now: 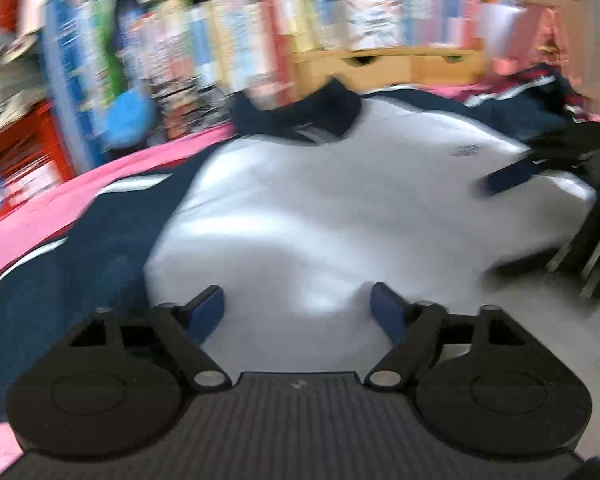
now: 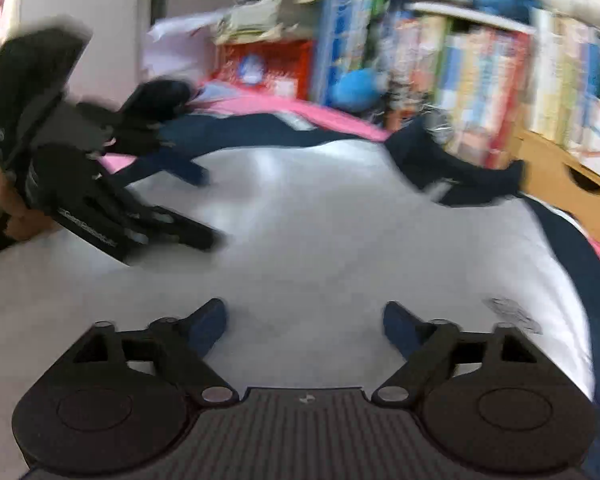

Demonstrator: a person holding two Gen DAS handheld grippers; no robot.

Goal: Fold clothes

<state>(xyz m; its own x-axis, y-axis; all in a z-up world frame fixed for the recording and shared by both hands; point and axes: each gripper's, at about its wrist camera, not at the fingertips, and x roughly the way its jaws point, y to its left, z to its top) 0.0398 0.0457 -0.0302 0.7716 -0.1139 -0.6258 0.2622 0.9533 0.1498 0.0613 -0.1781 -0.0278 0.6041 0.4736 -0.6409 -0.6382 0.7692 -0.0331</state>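
We see one shirt (image 1: 308, 216): white body, navy sleeves, navy collar (image 1: 300, 116). It lies flat on one pink sheet (image 1: 60, 196), spread out under and ahead of both grippers.

Going left to right in the left wrist view: navy left-side sleeve (image 1: 72, 264) off to the left of our left gripper (image 1: 298, 312), white chest dead ahead of it, then the right gripper (image 1: 540, 160) far right, its blue fingertips over the shirt's edge.

Left gripper: jaws spread wide, nothing between them, just white cloth below. Right gripper (image 2: 304, 320): same, spread wide and empty. We can't tell whether the tips touch the fabric; frames are motion-blurred.

Shirt's long axis runs away from the left gripper, collar at the far end pointing at the bookshelf (image 1: 228, 28). From the right gripper, the collar sits ahead and to the right.

Two sleeves are counted and one small chest logo (image 1: 466, 151). One wooden drawer box (image 1: 392, 66) sits beyond the collar. Two blue plush toys (image 2: 356, 84) are visible on the shelf.

A person's hand (image 2: 4, 200) holds the left gripper, seen at the left edge of the right wrist view.
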